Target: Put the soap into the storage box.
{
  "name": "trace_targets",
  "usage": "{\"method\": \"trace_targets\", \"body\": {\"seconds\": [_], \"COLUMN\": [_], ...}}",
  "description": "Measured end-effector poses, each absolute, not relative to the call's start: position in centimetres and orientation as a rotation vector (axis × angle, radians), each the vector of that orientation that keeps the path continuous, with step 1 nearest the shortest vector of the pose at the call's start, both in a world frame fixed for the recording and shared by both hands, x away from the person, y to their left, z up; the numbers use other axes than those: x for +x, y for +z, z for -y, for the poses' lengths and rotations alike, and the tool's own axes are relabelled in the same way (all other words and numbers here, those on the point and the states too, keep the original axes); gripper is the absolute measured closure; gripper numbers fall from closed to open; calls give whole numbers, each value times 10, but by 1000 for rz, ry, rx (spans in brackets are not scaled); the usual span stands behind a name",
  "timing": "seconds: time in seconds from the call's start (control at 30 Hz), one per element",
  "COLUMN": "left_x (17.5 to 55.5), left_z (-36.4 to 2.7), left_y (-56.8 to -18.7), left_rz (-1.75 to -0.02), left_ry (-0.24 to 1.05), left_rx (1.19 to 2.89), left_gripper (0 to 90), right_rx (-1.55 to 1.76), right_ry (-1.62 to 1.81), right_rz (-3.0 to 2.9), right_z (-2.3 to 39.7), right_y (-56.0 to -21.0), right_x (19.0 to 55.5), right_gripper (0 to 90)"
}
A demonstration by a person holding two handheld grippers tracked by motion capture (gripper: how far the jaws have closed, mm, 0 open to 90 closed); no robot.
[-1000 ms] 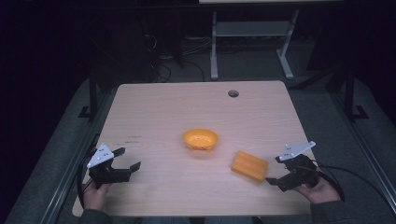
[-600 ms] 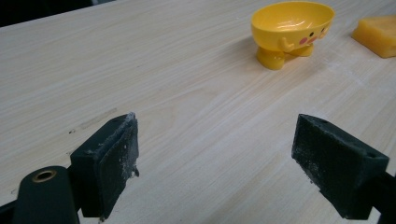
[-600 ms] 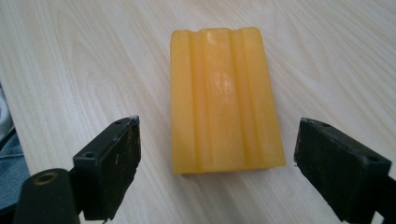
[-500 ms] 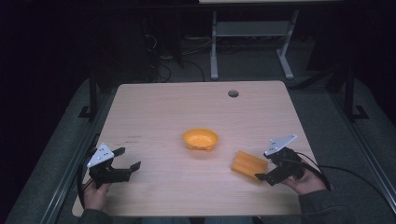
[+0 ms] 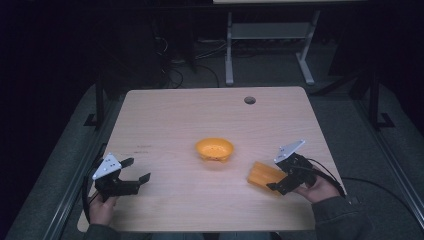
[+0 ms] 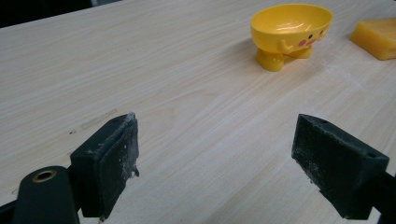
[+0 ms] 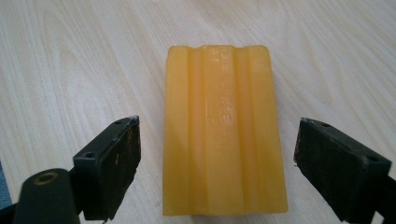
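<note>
Nearest the person's edge of the table (image 5: pixel 165 120), toward its right side, the right gripper (image 5: pixel 276 180) has its jaws set wide apart on either side of a yellow ridged block (image 5: pixel 263 175). In the right gripper view the block (image 7: pixel 223 130) lies flat on the wood, lengthwise between the two black pads (image 7: pixel 114 168), with a clear strip of bare tabletop on each side; neither pad touches it. Its near end sits about level with the pads, and the rest runs on away from them. Three shallow ridges run along its top.

Near the front left corner, the left gripper (image 5: pixel 136 170) is likewise spread wide and holds nothing. In the left gripper view its pads (image 6: pixel 109 161) flank bare wood grain, and whether they rest on the surface or hang just above it cannot be told.

Farther in, around the middle of the table, stands a small yellow bowl (image 5: pixel 214 149) on stubby feet, with a little painted face on its side (image 6: pixel 292 28). It is well apart from the left gripper and a short way from the block.

Close to the far edge, right of centre, is a round cable hole (image 5: pixel 249 100).
</note>
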State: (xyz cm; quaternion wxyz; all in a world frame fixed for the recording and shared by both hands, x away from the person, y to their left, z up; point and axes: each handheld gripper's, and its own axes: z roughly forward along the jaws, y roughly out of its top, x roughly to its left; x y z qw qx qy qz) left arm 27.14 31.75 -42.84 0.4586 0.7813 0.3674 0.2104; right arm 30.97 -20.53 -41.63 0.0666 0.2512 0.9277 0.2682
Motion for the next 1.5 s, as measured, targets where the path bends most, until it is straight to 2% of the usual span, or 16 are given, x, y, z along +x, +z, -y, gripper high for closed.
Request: {"method": "trace_targets", "body": {"seconds": [1.17, 1.5], "left_x": [271, 271], "left_z": [-318, -319], "left_y": [-428, -427], "left_rz": [-910, -912], "left_ry": [514, 516], "left_rx": [1918, 1917], "left_gripper": [141, 141], "right_rx": [730, 726], "right_ry": [613, 589], "right_rz": [-2912, -2921], "right_z": [179, 176], "right_y": [-446, -453], "right_x": [333, 334], "right_gripper": [144, 188]}}
